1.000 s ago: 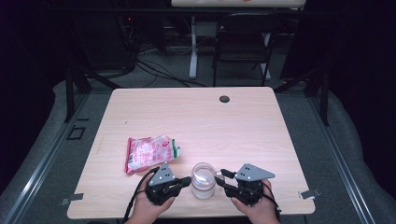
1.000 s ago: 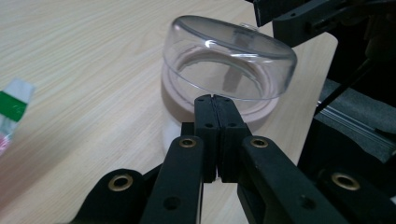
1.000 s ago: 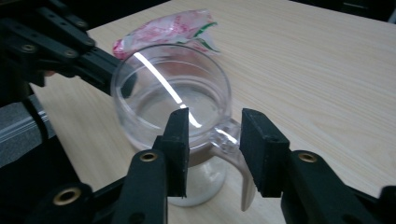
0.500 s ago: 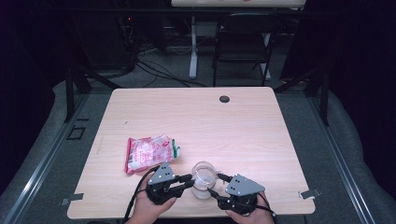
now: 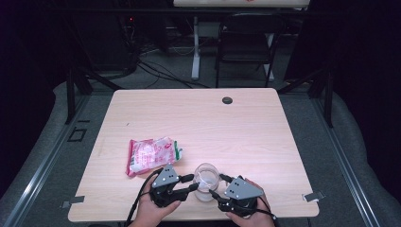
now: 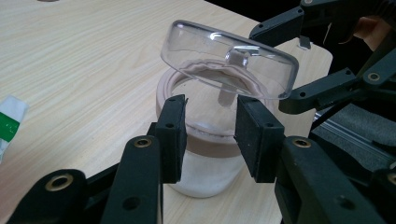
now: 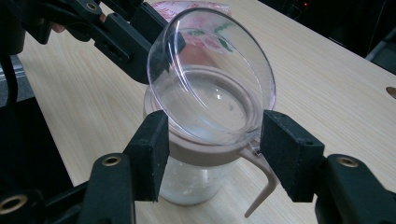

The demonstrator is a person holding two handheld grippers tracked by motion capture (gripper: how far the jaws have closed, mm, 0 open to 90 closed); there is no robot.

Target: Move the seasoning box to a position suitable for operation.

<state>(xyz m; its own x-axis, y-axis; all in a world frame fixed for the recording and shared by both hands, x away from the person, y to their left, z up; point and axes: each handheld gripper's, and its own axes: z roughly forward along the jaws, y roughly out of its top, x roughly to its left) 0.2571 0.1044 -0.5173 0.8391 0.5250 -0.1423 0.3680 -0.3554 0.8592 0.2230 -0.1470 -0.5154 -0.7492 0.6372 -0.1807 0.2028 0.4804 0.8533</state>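
Flanking unlabelled jar, lid tilted open, packet print unreadable

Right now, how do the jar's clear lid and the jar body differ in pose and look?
The clear lid is tilted up, hinged open over the mouth; the jar body stands upright on the table. The lid is see-through throughout, while the jar body has a taupe collar and a whitish layer at the bottom. Both are round, and both sit between the left tool and the right tool.
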